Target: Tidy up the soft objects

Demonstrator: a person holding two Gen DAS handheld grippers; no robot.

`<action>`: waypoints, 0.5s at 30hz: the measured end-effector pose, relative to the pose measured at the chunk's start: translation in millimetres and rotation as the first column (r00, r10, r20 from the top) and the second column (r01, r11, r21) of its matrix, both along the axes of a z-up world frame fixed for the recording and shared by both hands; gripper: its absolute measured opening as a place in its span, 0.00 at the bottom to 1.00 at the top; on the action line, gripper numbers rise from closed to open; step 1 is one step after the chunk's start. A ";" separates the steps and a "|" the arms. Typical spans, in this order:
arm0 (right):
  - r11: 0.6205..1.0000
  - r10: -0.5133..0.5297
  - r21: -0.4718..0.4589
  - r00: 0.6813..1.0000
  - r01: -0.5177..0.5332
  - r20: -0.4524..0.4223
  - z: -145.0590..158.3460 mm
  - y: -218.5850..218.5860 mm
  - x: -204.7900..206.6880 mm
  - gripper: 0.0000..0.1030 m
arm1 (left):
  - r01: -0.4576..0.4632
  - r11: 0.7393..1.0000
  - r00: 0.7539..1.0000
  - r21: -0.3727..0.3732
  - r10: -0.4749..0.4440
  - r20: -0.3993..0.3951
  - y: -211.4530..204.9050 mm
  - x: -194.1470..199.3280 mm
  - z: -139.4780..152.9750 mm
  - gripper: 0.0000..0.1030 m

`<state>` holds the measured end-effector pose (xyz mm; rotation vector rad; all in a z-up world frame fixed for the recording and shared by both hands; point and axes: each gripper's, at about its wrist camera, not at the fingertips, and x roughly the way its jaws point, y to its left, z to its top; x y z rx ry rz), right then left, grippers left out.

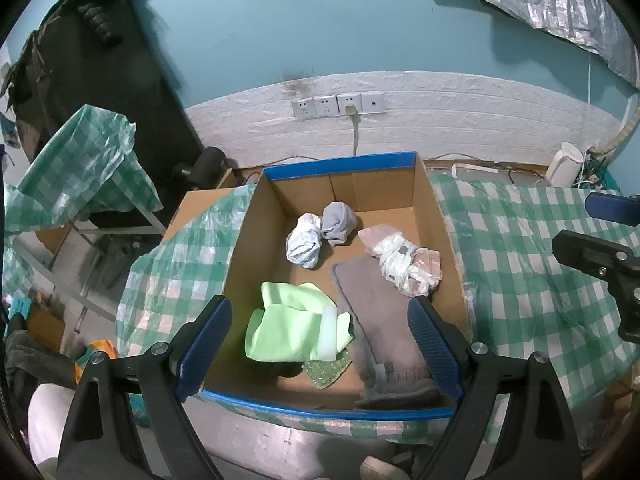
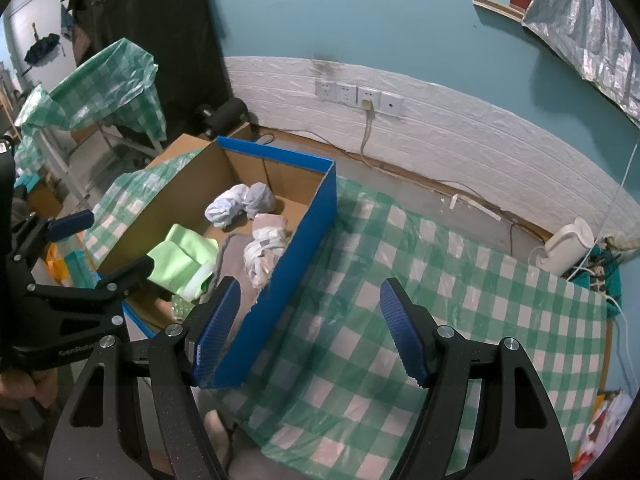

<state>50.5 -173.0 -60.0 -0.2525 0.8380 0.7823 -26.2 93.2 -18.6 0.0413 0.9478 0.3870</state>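
Box: open brown cardboard box with blue-taped rim [image 1: 340, 163], standing on the desk, draped in green-and-white checked plastic sheet [image 1: 532, 256].
Contents: light green folded cloth [image 1: 288, 328] at the near left; flat grey felt-like mat [image 1: 380, 320] at the near right; crumpled white-and-pink plastic-wrapped bundle [image 1: 404, 262] resting on the mat's far end; pale blue-white balled cloth [image 1: 304, 242] touching a grey balled cloth [image 1: 339, 224] toward the back.
Handling: all likely light, limp and squashable, none fragile; green cloth probably best pinched at its raised fold, balled cloths across the middle; wrapped bundle likely slippery, so a bite on a thick bunch of wrap; flat mat harder, needing an edge lifted.
Left gripper [image 1: 320, 344]: jaws spread wide, nothing between them, hovering above the box's near rim, over the green cloth and mat, touching neither.
Right gripper [image 2: 308, 332]: jaws wide apart and holding nothing, above the bare checked sheet just outside the box's blue right wall [image 2: 304, 240].
Progress: judging by the bare sheet, soft things all boxed; maybe tidying left.
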 end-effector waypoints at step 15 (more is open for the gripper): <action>1.000 -0.001 -0.003 1.000 0.001 -0.002 -1.1 0.0 0.6 0.71 | -0.009 1.000 1.000 -0.002 0.009 0.007 0.3 -2.3 1.3 0.88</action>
